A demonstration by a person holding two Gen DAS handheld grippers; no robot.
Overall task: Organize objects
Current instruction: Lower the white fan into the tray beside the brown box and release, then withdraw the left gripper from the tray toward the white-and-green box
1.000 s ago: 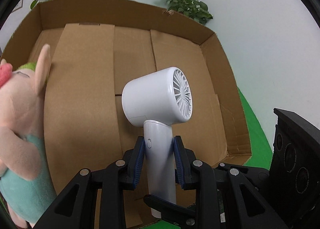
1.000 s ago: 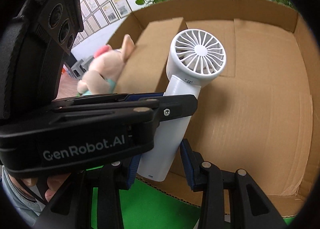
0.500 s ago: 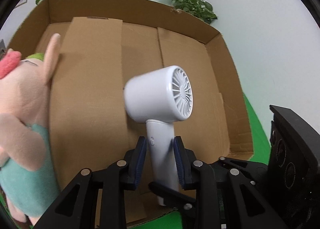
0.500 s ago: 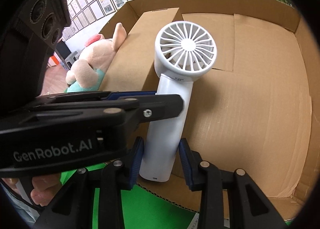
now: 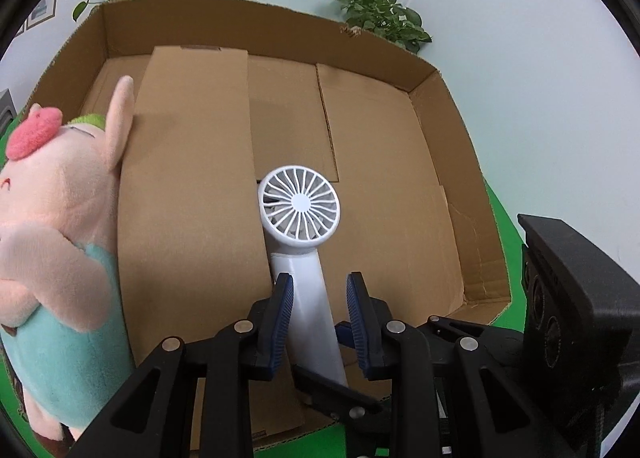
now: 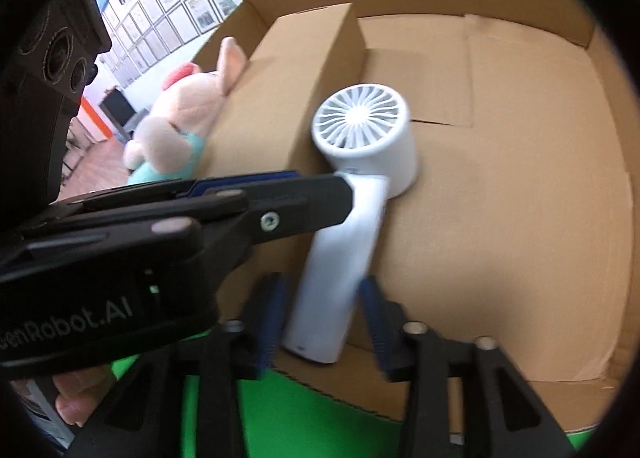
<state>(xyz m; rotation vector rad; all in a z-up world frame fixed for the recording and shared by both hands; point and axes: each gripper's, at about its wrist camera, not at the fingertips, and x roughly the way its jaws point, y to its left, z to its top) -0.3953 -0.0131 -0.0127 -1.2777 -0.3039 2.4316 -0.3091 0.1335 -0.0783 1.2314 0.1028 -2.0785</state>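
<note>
Tipped over from its upright pose, the white fan (image 5: 300, 210) now lies in the cardboard box (image 5: 452, 162), head on the box floor, grille up. The left gripper (image 5: 320, 314) has its fingers closed on the handle. The right gripper (image 6: 322, 314) fingers have just been opening, with the handle loose between them. White lettering (image 6: 80, 322) on the left gripper's body reads "GenRobot.AI", its first letter cut off.

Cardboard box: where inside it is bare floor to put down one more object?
Bare floor lies right of the fan, up to the right and back walls of the box. The left side is crowded: a raised cardboard panel, with the plush pig beside it.
</note>
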